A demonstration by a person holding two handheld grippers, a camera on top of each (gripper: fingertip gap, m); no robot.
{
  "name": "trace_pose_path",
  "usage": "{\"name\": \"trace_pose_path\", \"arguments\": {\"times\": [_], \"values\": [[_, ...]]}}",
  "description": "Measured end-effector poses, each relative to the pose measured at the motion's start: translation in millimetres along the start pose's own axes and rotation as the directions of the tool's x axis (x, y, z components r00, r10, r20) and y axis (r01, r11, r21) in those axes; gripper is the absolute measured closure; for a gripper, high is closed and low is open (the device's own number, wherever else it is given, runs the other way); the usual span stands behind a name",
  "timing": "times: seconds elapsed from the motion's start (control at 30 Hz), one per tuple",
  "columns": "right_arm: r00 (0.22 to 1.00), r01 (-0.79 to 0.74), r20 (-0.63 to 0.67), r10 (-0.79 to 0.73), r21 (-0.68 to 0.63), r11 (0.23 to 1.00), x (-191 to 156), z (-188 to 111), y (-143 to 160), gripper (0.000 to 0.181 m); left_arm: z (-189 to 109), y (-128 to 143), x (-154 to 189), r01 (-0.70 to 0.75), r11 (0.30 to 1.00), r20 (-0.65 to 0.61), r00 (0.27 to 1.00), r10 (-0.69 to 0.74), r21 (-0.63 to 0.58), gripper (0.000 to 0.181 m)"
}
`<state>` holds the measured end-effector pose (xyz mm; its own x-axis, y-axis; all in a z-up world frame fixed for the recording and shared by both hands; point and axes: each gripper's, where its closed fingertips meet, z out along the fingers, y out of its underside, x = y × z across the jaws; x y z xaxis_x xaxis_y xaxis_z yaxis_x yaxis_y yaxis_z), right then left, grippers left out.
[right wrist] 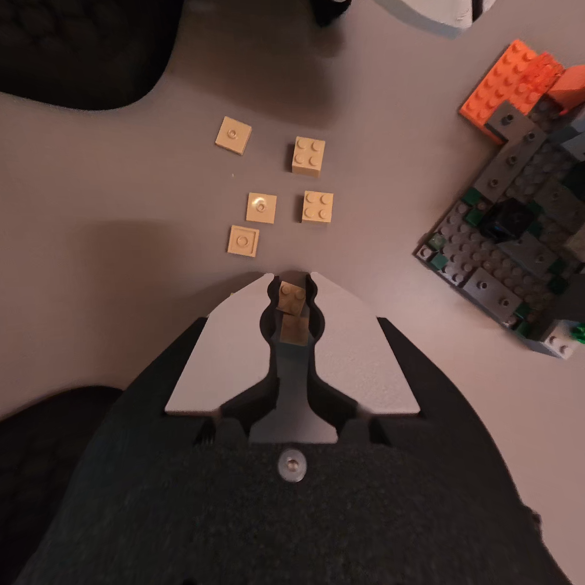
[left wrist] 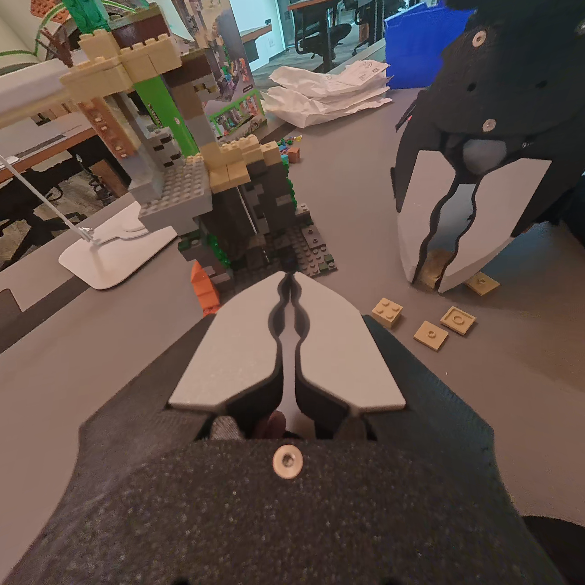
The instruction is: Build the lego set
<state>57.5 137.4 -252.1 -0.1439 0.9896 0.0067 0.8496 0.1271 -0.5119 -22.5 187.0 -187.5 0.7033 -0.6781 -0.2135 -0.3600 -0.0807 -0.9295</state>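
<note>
The partly built lego set (left wrist: 240,202) stands on the grey table, a grey and tan tower on a dark studded base, also in the right wrist view (right wrist: 493,228). My left gripper (left wrist: 289,278) is shut and empty, pointing at the base's front edge. My right gripper (right wrist: 292,278) points down at the table to the right of the build (left wrist: 427,281) and is shut on a tan 2x2 brick (right wrist: 291,299). Beyond it lie two tan 2x2 bricks (right wrist: 308,156) (right wrist: 317,206) and three tan square tiles (right wrist: 233,135) (right wrist: 261,207) (right wrist: 243,240).
An orange plate (right wrist: 506,82) juts from the build's corner. A white stand base (left wrist: 117,250) sits left of the build. The set's box (left wrist: 228,63), white paper bags (left wrist: 329,91), small loose pieces (left wrist: 289,148) and a blue bin (left wrist: 418,41) lie at the back. The tips of one gripper are about 12 cm away from the tips of the other. My left tips are roughly 9 cm from the orange plate (right wrist: 506,82).
</note>
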Motion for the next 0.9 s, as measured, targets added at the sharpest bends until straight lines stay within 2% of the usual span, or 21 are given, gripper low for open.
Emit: {"name": "trace_pose_path", "arguments": {"times": [0.2, 0.4, 0.53, 0.9], "values": [[1.000, 0.002, -0.008, -0.002, -0.001, 1.000, -0.7, -1.8, 1.1, 0.161, 0.6, 1.8, 0.5, 0.001, 1.000, -0.003, 1.000, -0.001, -0.006, 0.181], [0.998, -0.046, -0.028, 0.049, 0.071, 0.996, 2.6, -9.5, -15.0, 0.152, 1.4, 3.3, -0.5, 0.001, 1.000, -0.001, 1.000, -0.001, -0.011, 0.181], [0.994, -0.103, -0.018, 0.105, 0.074, 0.992, 3.0, -1.9, -22.3, 0.150, 1.5, 3.7, -0.7, -0.001, 1.000, 0.002, 1.000, 0.001, -0.014, 0.181], [0.991, -0.135, -0.003, 0.136, 0.056, 0.989, 0.3, 5.5, -27.5, 0.149, 2.2, 4.3, 0.3, -0.013, 1.000, 0.003, 1.000, 0.013, -0.021, 0.181]]}}
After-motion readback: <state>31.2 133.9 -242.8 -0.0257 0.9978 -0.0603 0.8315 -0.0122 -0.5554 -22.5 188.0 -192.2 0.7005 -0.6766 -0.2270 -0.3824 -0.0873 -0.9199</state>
